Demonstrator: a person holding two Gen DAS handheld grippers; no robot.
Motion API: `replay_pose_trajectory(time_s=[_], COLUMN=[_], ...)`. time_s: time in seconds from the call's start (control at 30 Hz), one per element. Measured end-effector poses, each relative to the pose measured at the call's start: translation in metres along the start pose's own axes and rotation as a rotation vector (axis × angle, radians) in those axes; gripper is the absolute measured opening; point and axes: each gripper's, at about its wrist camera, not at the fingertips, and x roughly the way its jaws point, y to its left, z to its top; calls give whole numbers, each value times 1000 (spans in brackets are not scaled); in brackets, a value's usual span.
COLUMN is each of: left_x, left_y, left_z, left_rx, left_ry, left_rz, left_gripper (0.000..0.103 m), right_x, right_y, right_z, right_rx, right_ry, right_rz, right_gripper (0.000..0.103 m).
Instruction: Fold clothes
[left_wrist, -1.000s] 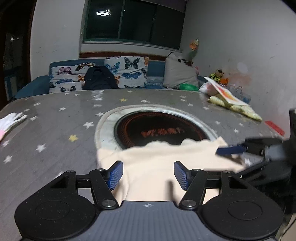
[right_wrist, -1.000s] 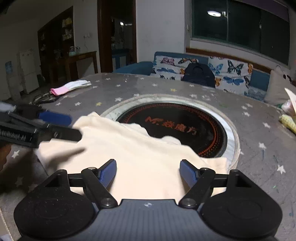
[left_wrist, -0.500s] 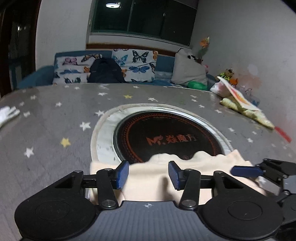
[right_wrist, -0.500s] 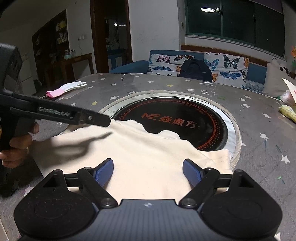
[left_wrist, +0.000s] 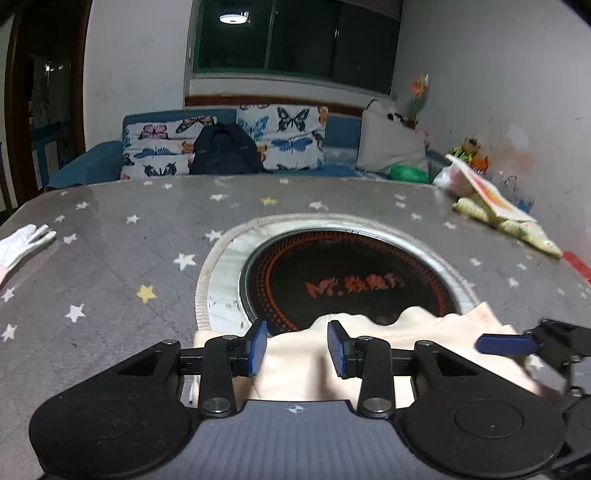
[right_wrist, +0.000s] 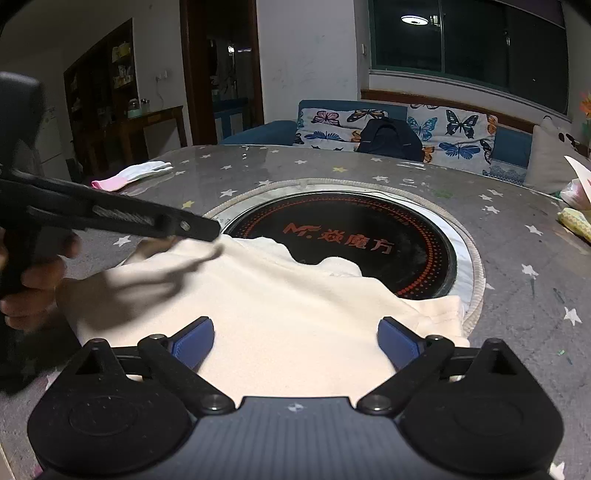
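Observation:
A cream garment (right_wrist: 288, 317) lies flat on the star-patterned table, its far edge over the round black hob (right_wrist: 354, 236). It also shows in the left wrist view (left_wrist: 295, 365). My left gripper (left_wrist: 297, 347) hovers over the garment's left part with its jaws partly open and nothing between them. It appears in the right wrist view as a dark arm (right_wrist: 110, 218) above the cloth's left corner. My right gripper (right_wrist: 295, 341) is wide open just above the garment's near edge. Its blue fingertip (left_wrist: 504, 344) shows at the right in the left wrist view.
A white and pink glove (right_wrist: 133, 173) lies at the table's far left, also in the left wrist view (left_wrist: 22, 243). A yellow cloth with papers (left_wrist: 506, 221) lies at the far right. A butterfly-print sofa (left_wrist: 221, 144) with a dark bag stands behind the table.
My left gripper narrowed its jaws from wide to partly open and drew back toward the garment's near left. My right gripper stayed wide open and shifted slightly over the cloth.

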Motion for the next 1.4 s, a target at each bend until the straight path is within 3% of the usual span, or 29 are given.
replay_pose_trajectory(time_s=[0.1, 0.17, 0.37, 0.6, 0.93, 1.2, 1.4], left_x=[-14, -22, -41, -59, -70, -73, -70], left_y=[4, 6, 11, 18, 16, 19, 20], left_z=[-4, -6, -15, -21, -26, -28, -30], left_rx=[-17, -26, -43, -81, -88, -98, -116], left_ry=[-8, -12, -8, -33, -25, 1, 37], left_rz=[-5, -8, 7, 46, 68, 85, 77], left_gripper=[53, 54, 70, 99, 103, 103, 103], right_x=[1, 2, 4, 6, 5, -10, -28], right_y=[0, 0, -1, -1, 0, 13, 25], right_z=[0, 0, 0, 0, 1, 1, 3], right_rx=[0, 0, 8, 9, -5, -47, -46], right_ry=[5, 7, 12, 15, 24, -18, -58], right_rz=[7, 10, 20, 24, 22, -33, 6], right_gripper=[103, 103, 103, 103, 103, 103, 103])
